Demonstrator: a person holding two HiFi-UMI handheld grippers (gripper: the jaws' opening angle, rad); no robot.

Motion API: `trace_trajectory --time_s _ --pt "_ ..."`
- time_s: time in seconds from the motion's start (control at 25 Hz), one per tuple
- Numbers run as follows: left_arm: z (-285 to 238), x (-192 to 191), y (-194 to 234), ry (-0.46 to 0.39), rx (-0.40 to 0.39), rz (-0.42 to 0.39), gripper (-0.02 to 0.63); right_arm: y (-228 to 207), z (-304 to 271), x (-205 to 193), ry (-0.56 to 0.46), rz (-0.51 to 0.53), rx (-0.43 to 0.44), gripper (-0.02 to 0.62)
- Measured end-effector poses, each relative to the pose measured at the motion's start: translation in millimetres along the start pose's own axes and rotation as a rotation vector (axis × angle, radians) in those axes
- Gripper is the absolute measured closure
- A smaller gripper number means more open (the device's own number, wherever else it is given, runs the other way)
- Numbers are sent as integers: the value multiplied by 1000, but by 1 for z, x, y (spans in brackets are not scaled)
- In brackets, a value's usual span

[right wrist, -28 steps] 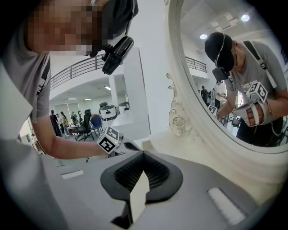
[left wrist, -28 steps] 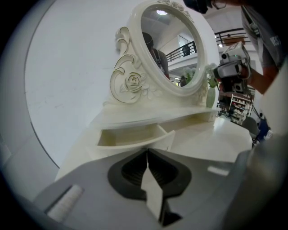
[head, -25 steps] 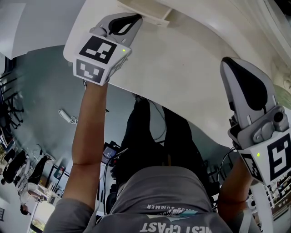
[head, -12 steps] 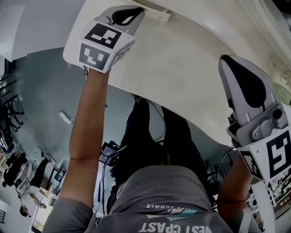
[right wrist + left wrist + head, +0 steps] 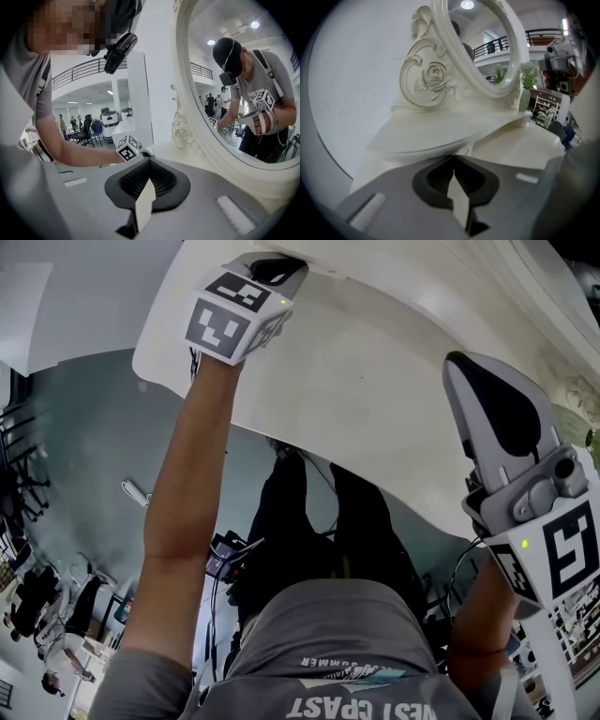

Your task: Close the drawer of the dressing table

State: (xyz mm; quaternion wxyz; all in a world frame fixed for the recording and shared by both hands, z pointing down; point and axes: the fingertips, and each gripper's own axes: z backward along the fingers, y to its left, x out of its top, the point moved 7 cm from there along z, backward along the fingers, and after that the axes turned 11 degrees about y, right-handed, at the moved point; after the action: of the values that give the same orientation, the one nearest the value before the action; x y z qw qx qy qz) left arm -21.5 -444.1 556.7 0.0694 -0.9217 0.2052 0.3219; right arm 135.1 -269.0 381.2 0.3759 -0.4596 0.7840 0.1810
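Observation:
The cream dressing table top (image 5: 375,381) fills the upper head view. My left gripper (image 5: 281,261) is shut with nothing in it. Its closed tips rest against the small drawer front (image 5: 323,271) at the far edge, under the low shelf below the mirror. In the left gripper view the closed left gripper (image 5: 453,157) points at a corner of the drawer (image 5: 464,149), just under the shelf (image 5: 436,136). My right gripper (image 5: 461,364) hovers over the table's right side, shut and empty. In the right gripper view the right gripper (image 5: 149,160) faces the left gripper's marker cube (image 5: 128,147).
An oval mirror (image 5: 487,47) in a carved cream frame (image 5: 187,136) stands at the back of the table. A slim vase of flowers (image 5: 525,96) stands at the table's far end. The table's curved front edge (image 5: 281,432) overhangs the person's legs and floor cables.
My left gripper has moved farther from me towards the mirror base, and the drawer box that stuck out has slid in under the shelf. The right gripper has stayed put.

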Motion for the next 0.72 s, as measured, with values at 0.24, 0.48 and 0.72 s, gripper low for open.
trace_trajectory --time_s 0.24,0.48,0.72 --pt "-28 -3 -8 51 -60 -22 600 0 -1 -1 -2 6 -2 594" --pt "-15 -2 -22 85 -123 -47 578 4 15 8 -28 14 -13 594" --pt "39 20 -50 80 -132 -75 578 12 59 30 -55 29 -27 594"
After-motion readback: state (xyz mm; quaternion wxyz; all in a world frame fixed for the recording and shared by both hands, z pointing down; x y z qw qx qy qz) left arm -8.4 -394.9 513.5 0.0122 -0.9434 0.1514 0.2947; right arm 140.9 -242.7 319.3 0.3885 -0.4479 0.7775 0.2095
